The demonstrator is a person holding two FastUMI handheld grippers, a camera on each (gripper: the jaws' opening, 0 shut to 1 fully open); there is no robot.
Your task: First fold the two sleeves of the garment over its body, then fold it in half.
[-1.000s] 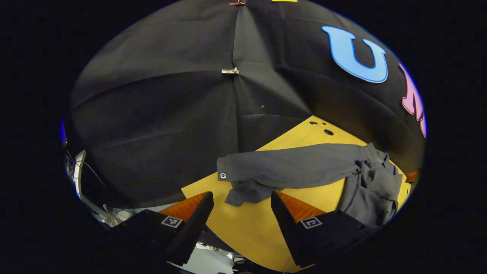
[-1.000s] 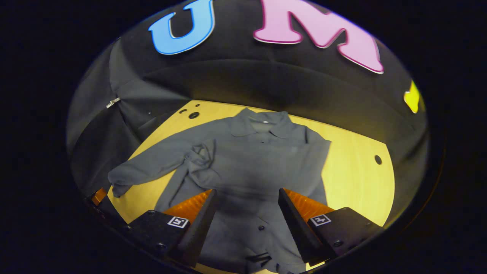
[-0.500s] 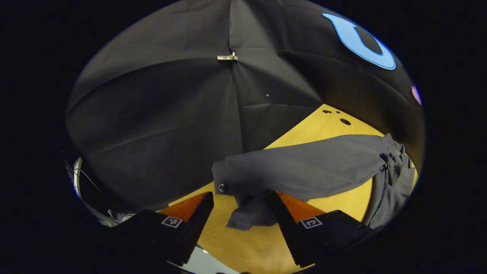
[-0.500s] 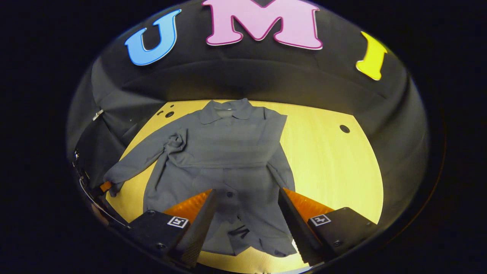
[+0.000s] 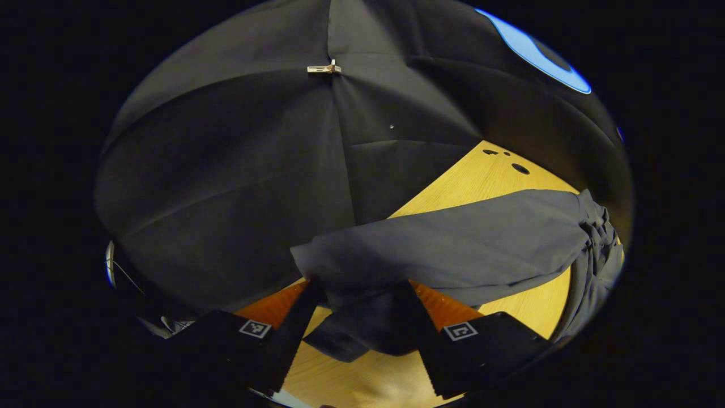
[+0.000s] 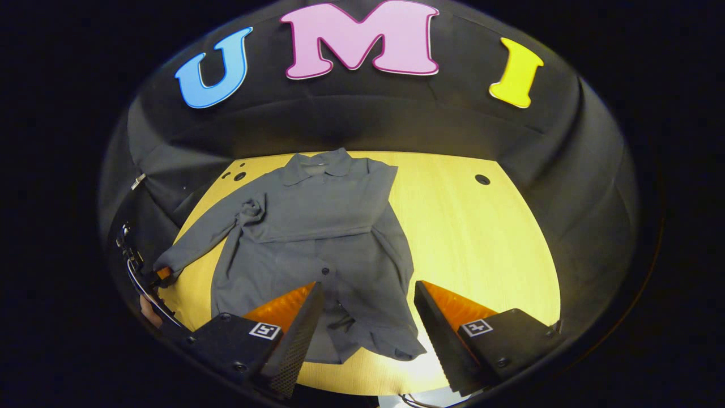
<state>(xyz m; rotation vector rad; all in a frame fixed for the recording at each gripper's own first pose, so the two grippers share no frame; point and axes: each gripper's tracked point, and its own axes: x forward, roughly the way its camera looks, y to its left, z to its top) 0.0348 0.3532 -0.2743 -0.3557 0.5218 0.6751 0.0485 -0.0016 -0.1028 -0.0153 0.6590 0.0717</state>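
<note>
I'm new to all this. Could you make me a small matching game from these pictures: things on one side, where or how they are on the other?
1 left tool
2 right tool
3 collar
4 table

A yellow wood
B open, over the near end of the garment
C far end, next to the booth wall
D open, sleeve cuff between its fingers

Pairs: 1-D, 2-B, 3-C, 4-A

Sleeve cuff (image 5: 340,266) drapes over left gripper (image 5: 355,309) — fingertip contact hidden, grip can't be confirmed. Garment (image 5: 595,255) body cut off at rt edge. Left gripper (image 6: 161,276) too small — prob. at cuff.
</note>
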